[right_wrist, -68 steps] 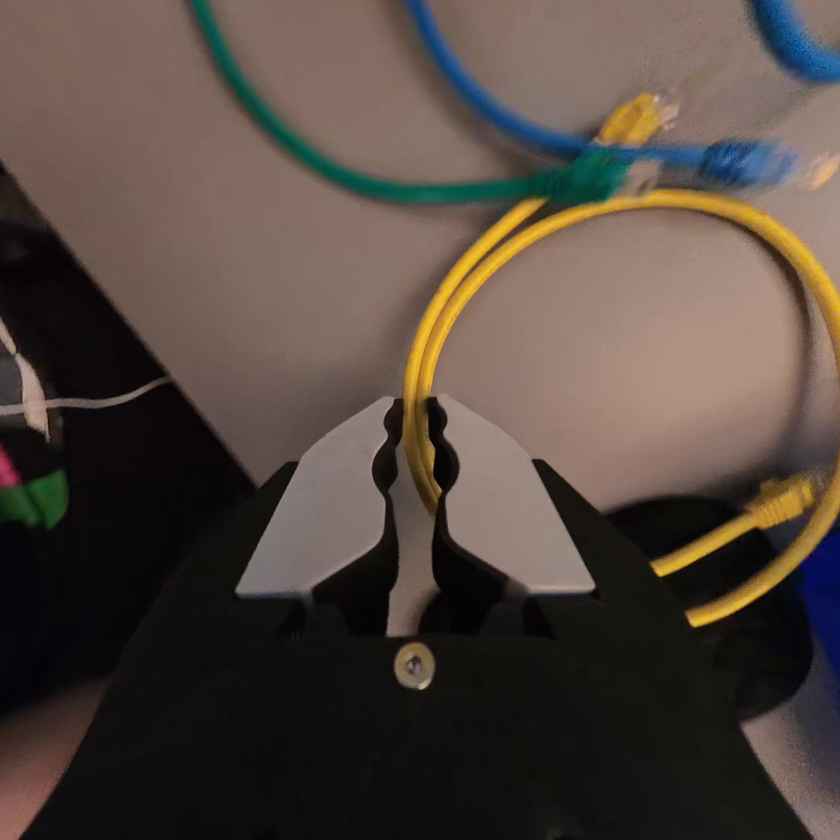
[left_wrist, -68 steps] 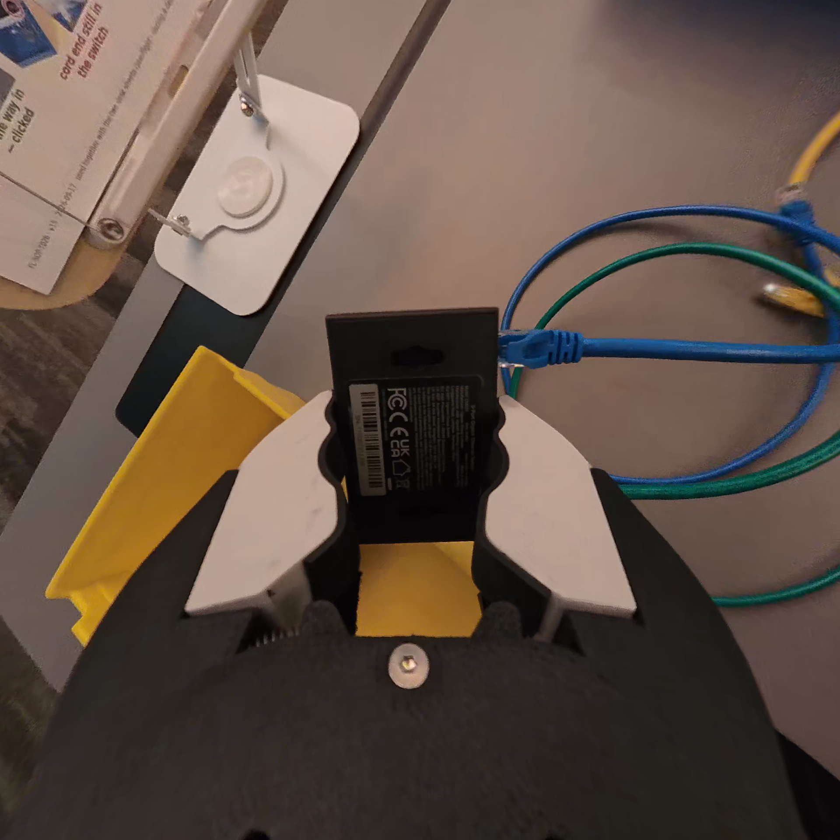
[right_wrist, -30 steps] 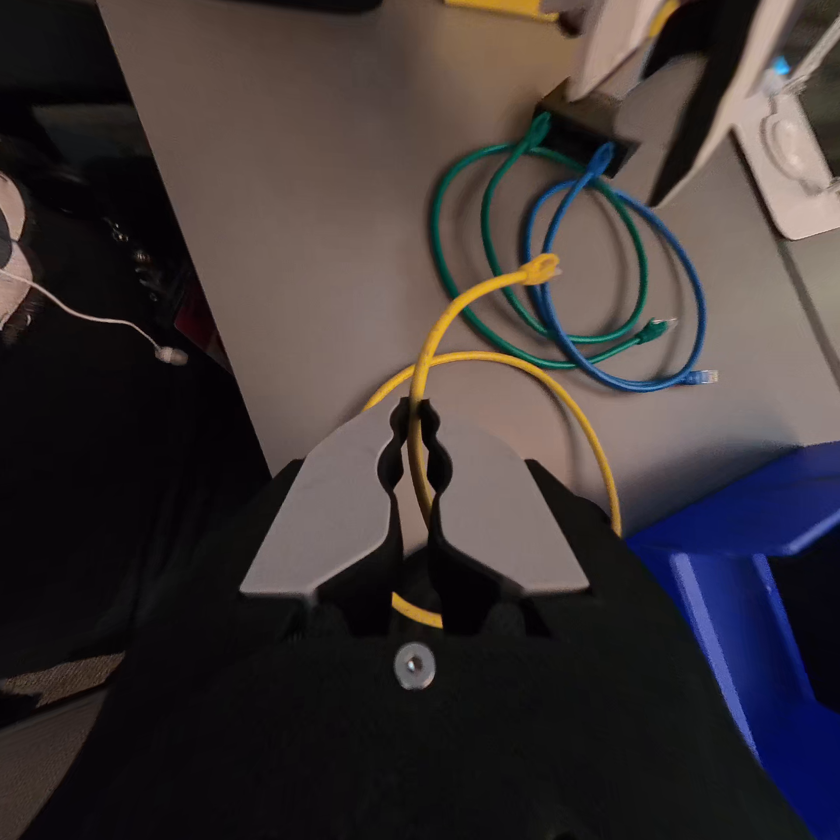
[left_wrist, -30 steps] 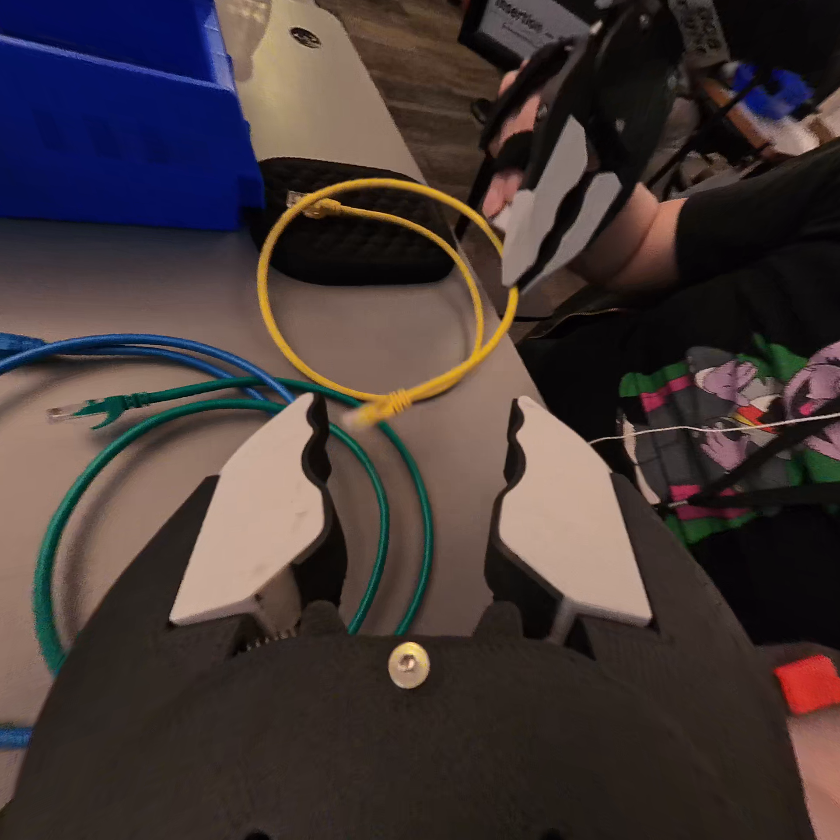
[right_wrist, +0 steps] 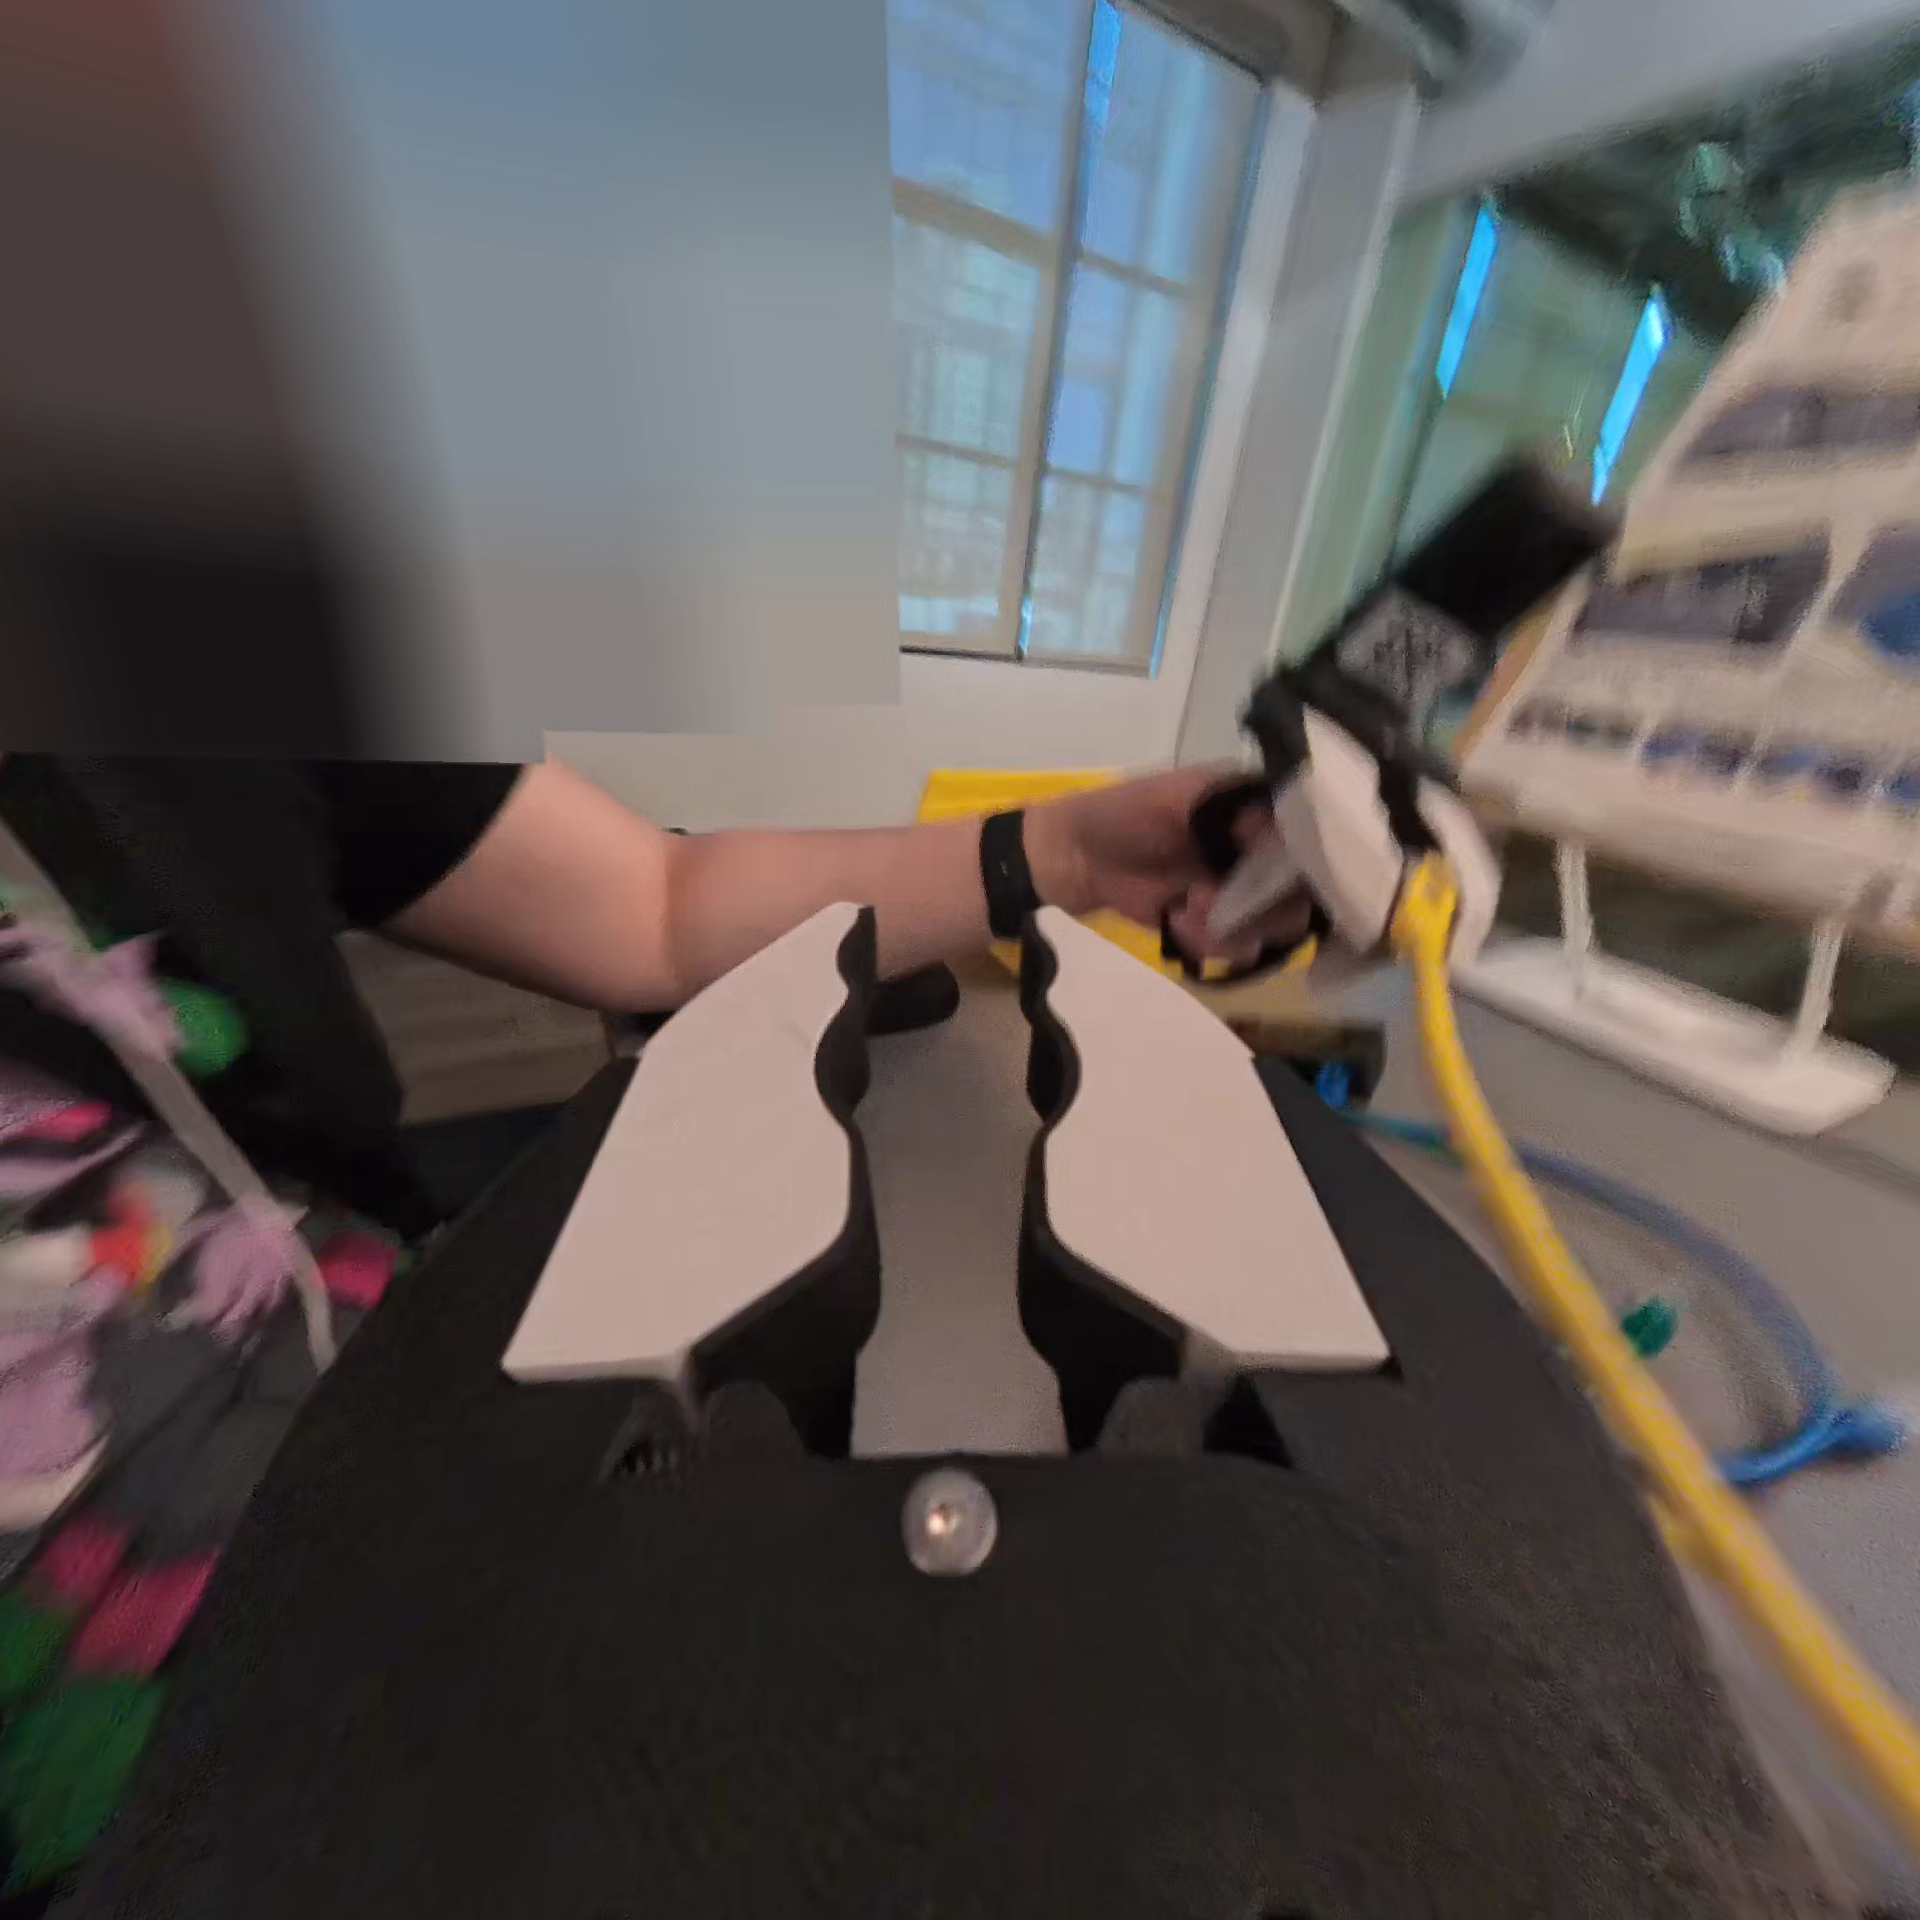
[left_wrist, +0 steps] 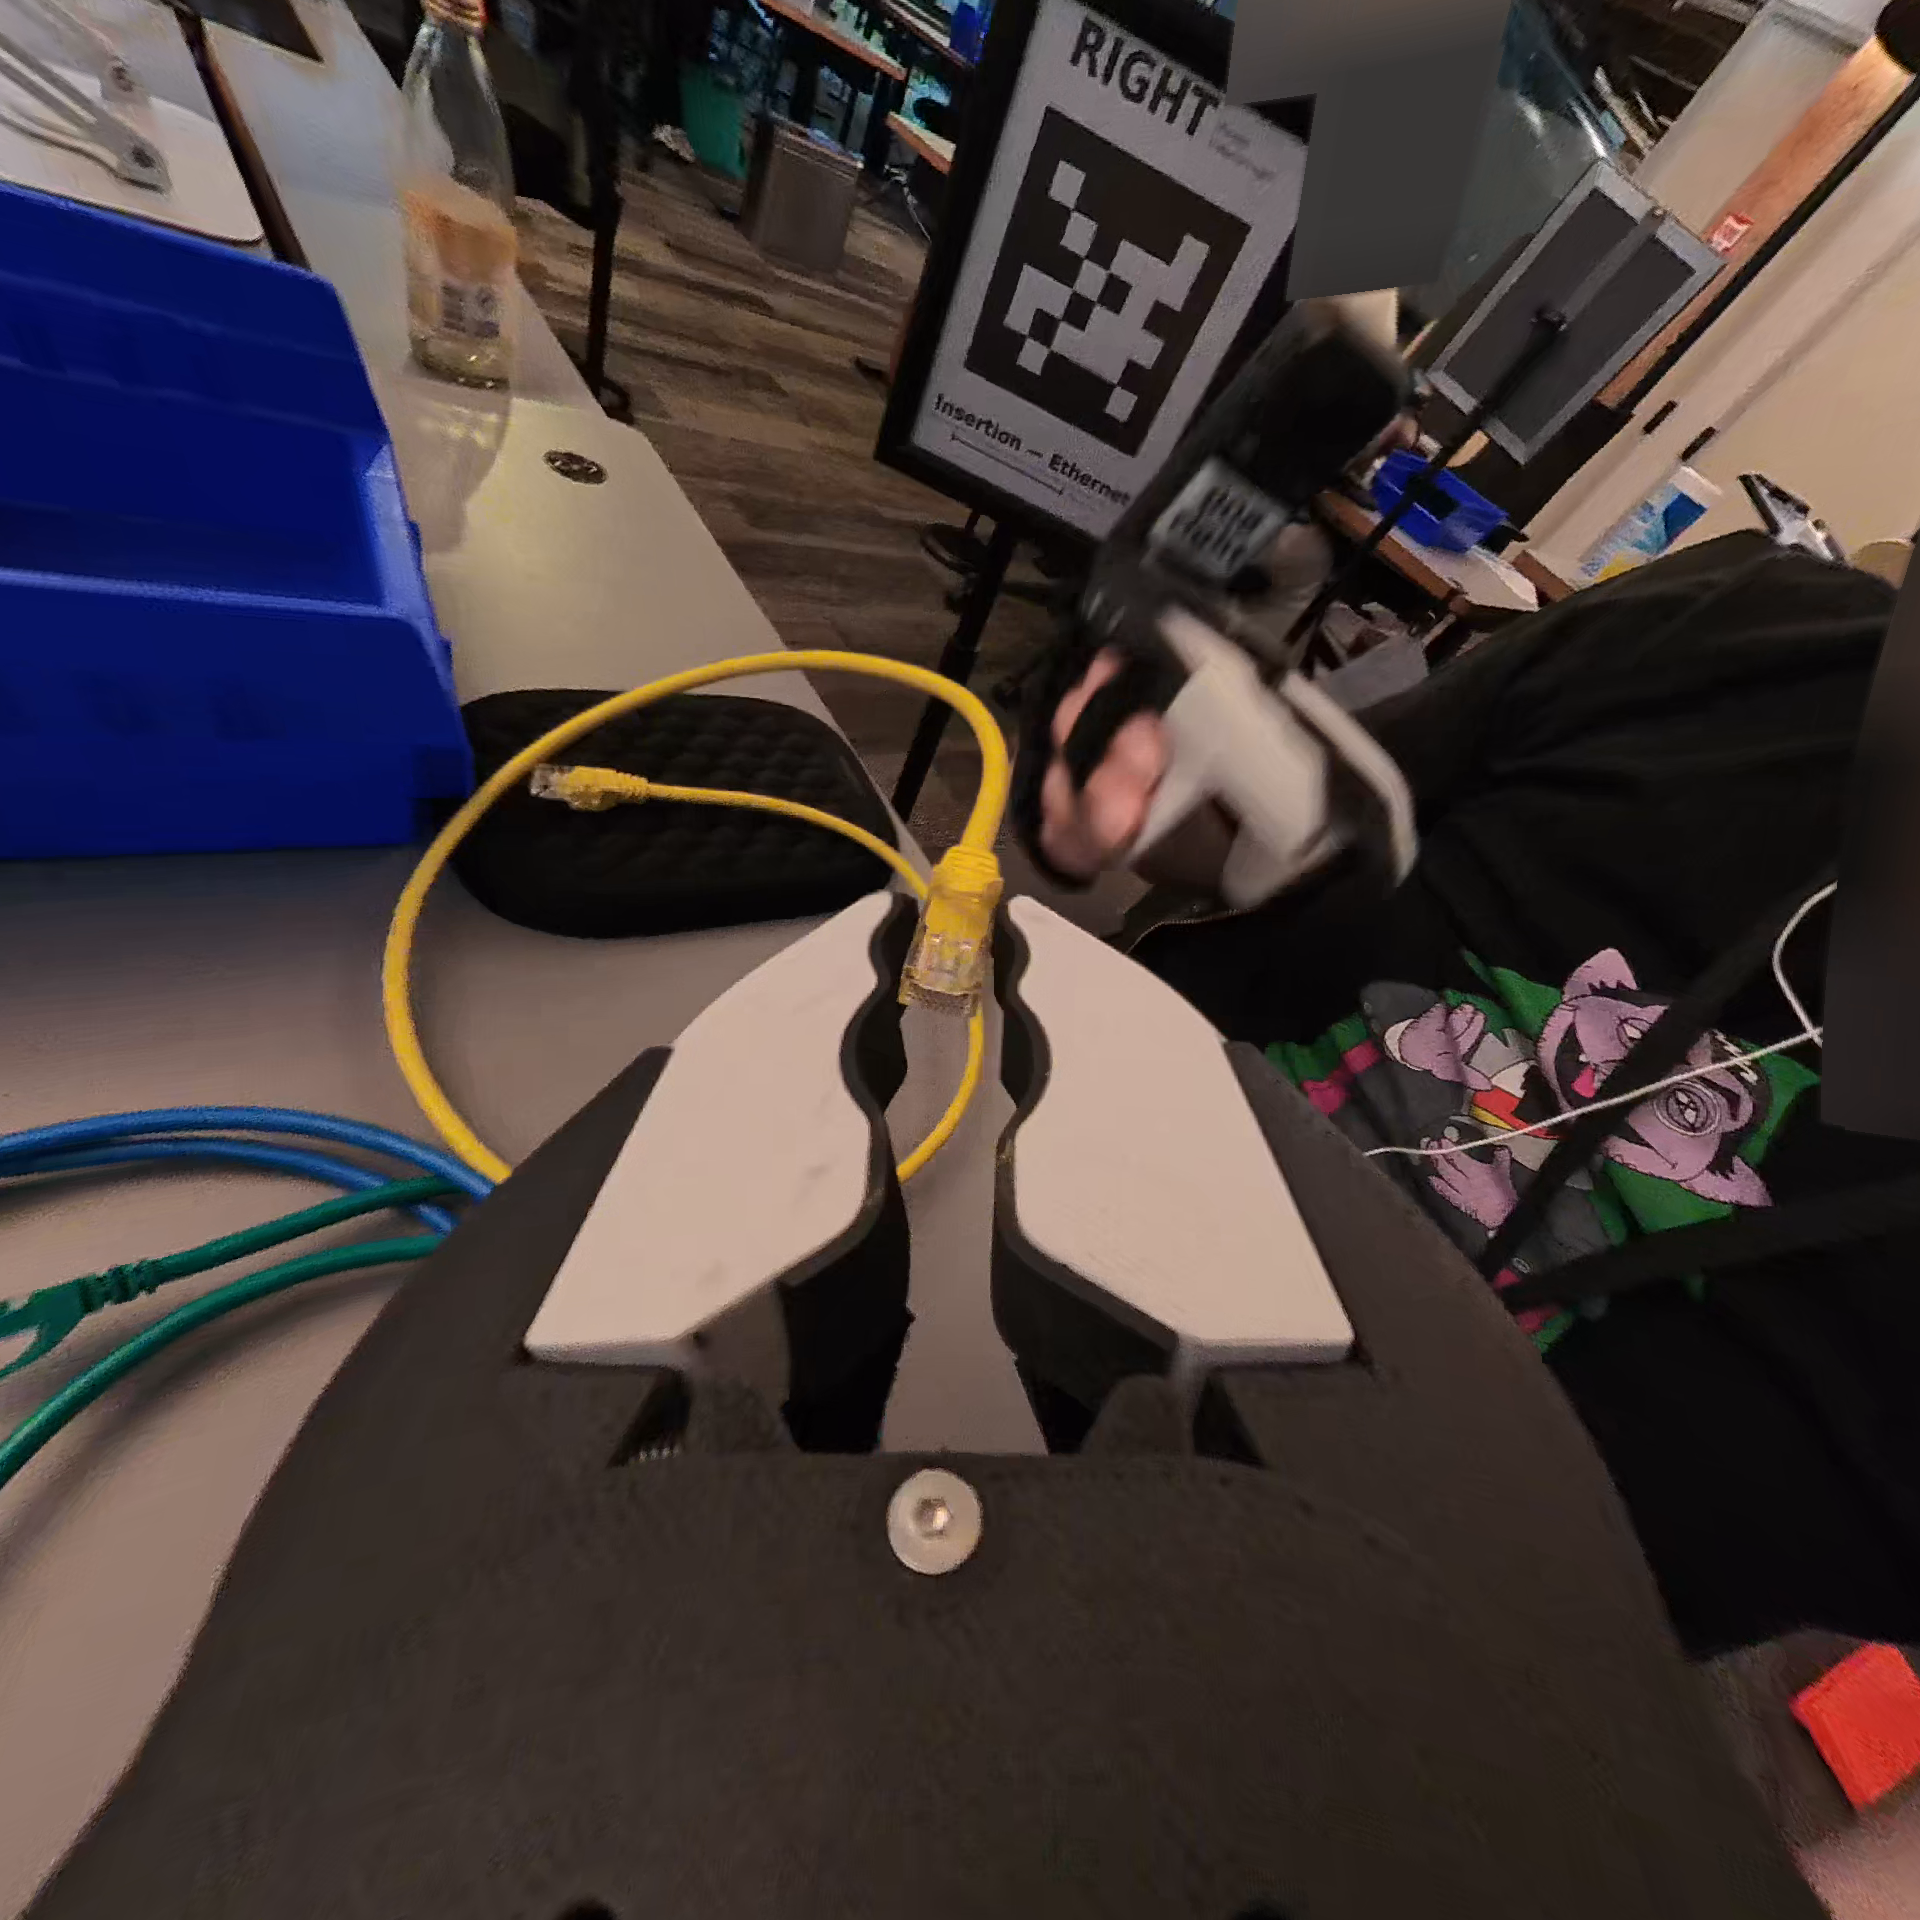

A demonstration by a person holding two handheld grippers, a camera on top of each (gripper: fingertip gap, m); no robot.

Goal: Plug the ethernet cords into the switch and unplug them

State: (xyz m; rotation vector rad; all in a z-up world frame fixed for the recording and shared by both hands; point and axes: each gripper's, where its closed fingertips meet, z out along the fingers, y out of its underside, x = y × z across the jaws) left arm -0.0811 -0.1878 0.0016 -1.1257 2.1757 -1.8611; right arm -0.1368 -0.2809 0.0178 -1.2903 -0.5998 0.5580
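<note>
Left fingers: the left gripper (left_wrist: 943, 971) has its grey, wavy-edged fingers (left_wrist: 748, 1132) closed almost together on the clear-tipped plug (left_wrist: 948, 940) of the thin yellow ethernet cord (left_wrist: 416, 1018). The plug sits at the very fingertips, its boot sticking out beyond them.

Why held so: pinching the plug itself rather than the cord gives, I judge, control of its heading for pushing into a port. The contact end appears to point back toward the gripper body, so it may need re-gripping or turning first.

Right fingers: the right gripper (right_wrist: 948, 1029) has its fingers parted with nothing between them. It hangs off to the right of the left fingertips, above the tabletop edge.

Why so: empty and clear of the cord, it looks free to steady the switch or take another plug.

Yellow cord: it runs from the held plug in a wide loop, out to the left of the fingers and back under them across the grey tabletop (left_wrist: 156, 987). Its other plug (left_wrist: 582, 784) lies beyond the fingertips on a black quilted pad (left_wrist: 665, 831).

Other cords: a blue cord (left_wrist: 208, 1132) and a green cord (left_wrist: 208, 1268) lie on the tabletop left of the fingers, untouched.

Switch: not visible in either view, so which ports are filled cannot be told.

Beyond: blue plastic bins (left_wrist: 187, 520) stand left of the pad.
</note>
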